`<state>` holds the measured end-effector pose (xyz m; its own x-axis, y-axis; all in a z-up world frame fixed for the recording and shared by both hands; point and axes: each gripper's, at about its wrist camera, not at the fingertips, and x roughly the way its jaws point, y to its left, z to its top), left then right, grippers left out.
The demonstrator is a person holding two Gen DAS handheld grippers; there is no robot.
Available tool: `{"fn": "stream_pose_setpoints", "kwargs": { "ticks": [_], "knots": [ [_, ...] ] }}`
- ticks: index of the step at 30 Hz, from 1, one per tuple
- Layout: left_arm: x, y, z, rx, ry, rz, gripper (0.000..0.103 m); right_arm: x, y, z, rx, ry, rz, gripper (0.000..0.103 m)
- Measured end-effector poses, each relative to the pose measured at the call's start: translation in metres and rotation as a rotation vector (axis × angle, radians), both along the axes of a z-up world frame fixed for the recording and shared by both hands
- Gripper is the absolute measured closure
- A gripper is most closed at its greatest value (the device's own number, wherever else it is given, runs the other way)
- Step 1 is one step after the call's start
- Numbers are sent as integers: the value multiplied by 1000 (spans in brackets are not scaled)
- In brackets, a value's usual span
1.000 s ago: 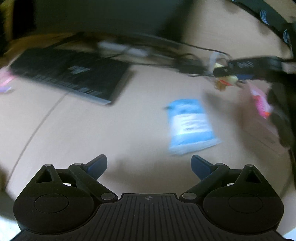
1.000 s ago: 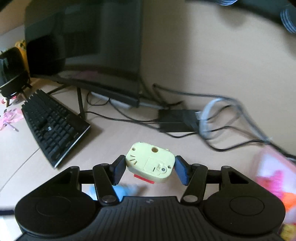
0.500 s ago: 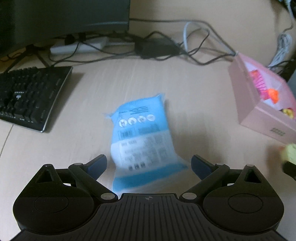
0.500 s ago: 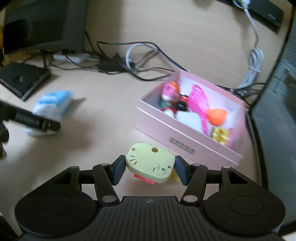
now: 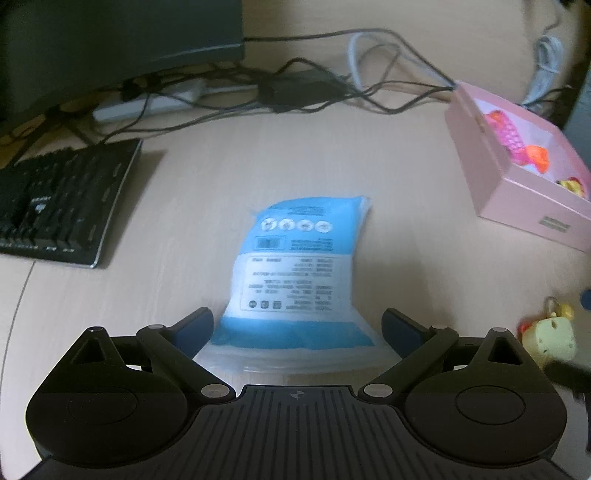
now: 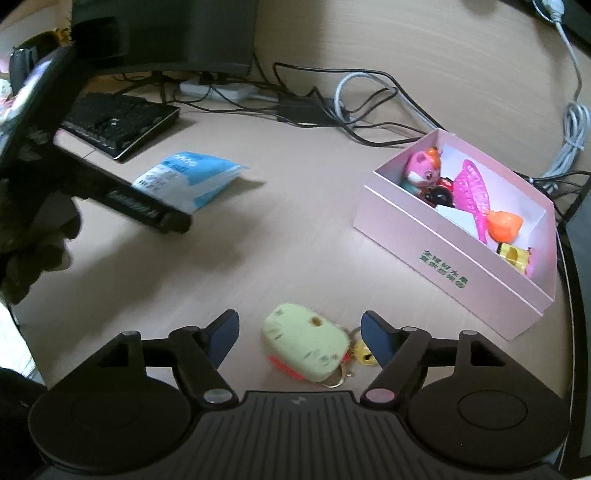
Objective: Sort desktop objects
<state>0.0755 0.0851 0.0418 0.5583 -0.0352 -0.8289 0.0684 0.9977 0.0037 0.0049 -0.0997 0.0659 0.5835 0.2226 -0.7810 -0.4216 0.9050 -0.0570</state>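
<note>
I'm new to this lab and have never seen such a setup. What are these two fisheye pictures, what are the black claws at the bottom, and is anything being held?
No robot here: a person holds a two-finger gripper in each hand, each with a camera looking along its fingers. The left view shows the left gripper open around a blue packet lying on the desk. The right view shows the right gripper; its jaws have just been opening, and the yellow-green keychain toy between them looks released. A pink box of toys, a keyboard, a monitor and cables are nearby. Nothing is gripped.
</note>
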Motion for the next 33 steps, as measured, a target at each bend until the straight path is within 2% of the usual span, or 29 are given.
{"fn": "stream_pose_setpoints", "kwargs": {
  "ticks": [8,13,22,27,33],
  "knots": [
    [9,-12,4,-13,-12,-29,3,2,-13,0,-17,-10,-50,21],
    [6,-26,15,-109,-4,-117,3,-1,-21,-4,-28,4,-75,21],
    [1,-43,24,-152,-16,-194,3,-3,-31,-6,-41,12,-106,19],
    [1,-46,28,-135,-29,-200,3,-3,-32,-6,-42,11,-107,18],
    [5,-53,32,-79,-41,-190,3,-6,-35,-7,-37,14,-117,15]
  ]
}}
